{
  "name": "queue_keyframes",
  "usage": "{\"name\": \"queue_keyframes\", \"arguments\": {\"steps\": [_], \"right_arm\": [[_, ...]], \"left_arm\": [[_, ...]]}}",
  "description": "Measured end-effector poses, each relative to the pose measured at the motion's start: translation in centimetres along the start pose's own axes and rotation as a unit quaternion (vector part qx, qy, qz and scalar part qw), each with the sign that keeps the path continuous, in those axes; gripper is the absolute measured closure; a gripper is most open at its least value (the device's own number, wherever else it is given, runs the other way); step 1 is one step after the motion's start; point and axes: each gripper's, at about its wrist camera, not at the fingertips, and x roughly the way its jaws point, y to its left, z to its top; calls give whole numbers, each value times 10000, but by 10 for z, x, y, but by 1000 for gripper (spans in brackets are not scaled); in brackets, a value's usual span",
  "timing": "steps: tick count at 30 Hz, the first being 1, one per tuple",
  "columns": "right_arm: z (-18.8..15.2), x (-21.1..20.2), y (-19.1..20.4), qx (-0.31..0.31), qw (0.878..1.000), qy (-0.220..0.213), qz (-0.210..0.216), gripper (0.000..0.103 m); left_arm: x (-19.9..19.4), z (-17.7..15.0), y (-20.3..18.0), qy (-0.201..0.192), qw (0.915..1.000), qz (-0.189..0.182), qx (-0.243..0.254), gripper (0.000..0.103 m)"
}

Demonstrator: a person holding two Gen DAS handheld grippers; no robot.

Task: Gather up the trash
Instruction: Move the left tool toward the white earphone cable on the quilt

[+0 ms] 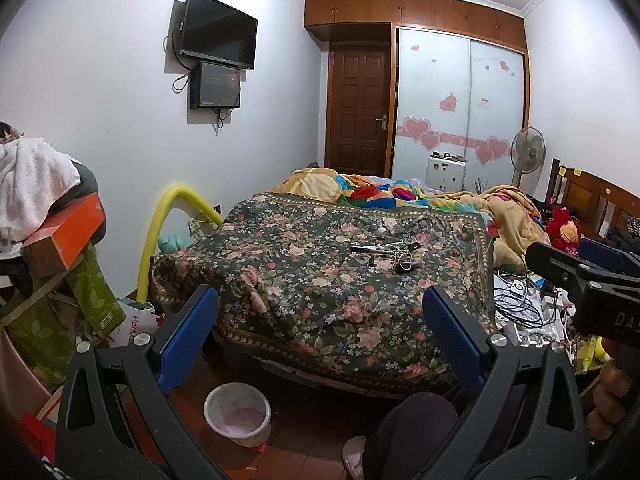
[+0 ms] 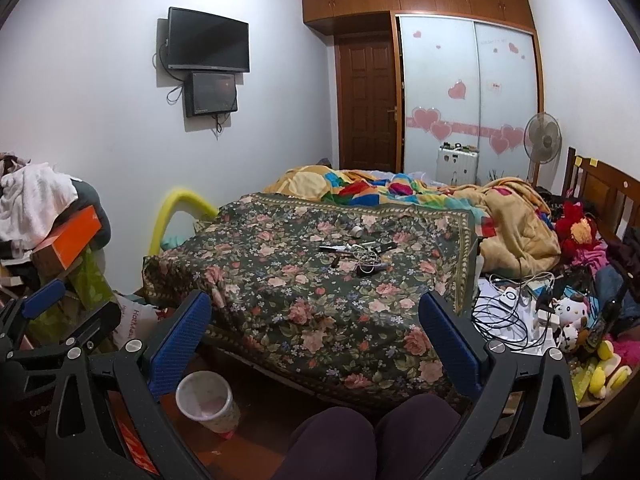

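Bedroom's pretty cluttered: floral blanket (image 2: pixel 320 280) on the bed has small junk (image 2: pixel 360 254) scattered mid-surface, far from both grippers. Left gripper (image 1: pixel 320 320) and right gripper (image 2: pixel 316 320) both gape wide, empty. Wastebasket (image 2: pixel 206 398) sits near-left on the floor.

White walls (image 1: pixel 100 92) enclose a bed (image 1: pixel 320 280) under a floral cover. A TV (image 1: pixel 218 30) hangs left; a brown door (image 1: pixel 358 108) and heart-stickered wardrobe (image 1: pixel 460 104) stand behind, a fan (image 1: pixel 528 150) beside them.
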Motion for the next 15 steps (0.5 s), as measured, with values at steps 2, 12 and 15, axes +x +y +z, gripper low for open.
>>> {"name": "queue_keyframes", "arguments": {"steps": [2,12,15], "right_arm": [[5,9,-4,13,10000,43,-2,0],[36,62,-47,127,9993,122,-339,0],[43,85,-66,79,9982,141,-572,0]], "left_arm": [[13,8,-4,25,10000,0,-38,1],[94,49,-32,83,9996,-200,-187,1],[131,59,-44,199,9992,-260,-217,1]]}}
